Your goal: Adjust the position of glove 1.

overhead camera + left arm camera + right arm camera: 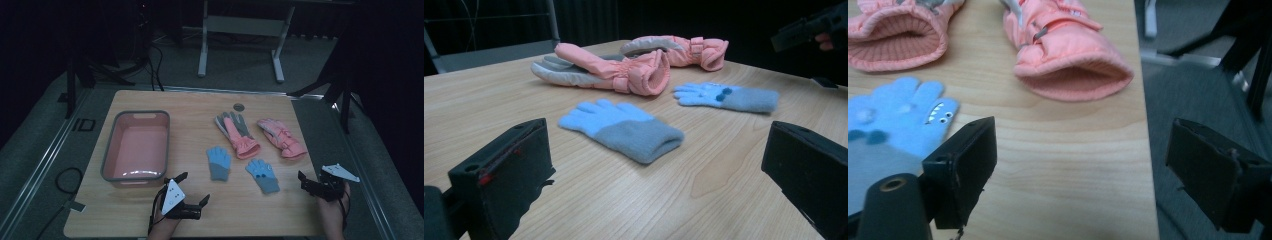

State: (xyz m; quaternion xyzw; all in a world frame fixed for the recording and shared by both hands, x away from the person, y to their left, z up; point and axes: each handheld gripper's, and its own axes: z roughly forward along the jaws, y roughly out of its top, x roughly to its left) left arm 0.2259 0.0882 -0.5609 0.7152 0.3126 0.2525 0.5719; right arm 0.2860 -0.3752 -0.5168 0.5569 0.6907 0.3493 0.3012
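- The near blue glove [219, 162] lies flat on the table [280, 215], fingers toward 12 o'clock, at about 1 o'clock from your left tongs [192, 189].
- Your left tongs sit low at the near edge with both jaws spread wide and nothing between them; in the left gripper view that glove [621, 127] lies ahead of the open gap, apart from both jaws.
- The second blue glove [262, 175], with dark dots on its back, lies just beside the first at its 4 o'clock, fingers toward 11 o'clock.
- Your right tongs [303, 180] hover at the table's right edge, at 3 o'clock from that dotted glove, jaws wide apart and empty.
- In the right gripper view the dotted glove [893, 120] lies just beyond the left jaw; whether they touch, you cannot tell.
- Two pink ski gloves lie farther back: one [236, 134] at 12 o'clock from the blue pair, the other [281, 137] at its 3 o'clock, near but apart.
- A pink basin [111, 150] with a grey rim stands at 9 o'clock from the gloves, well apart.
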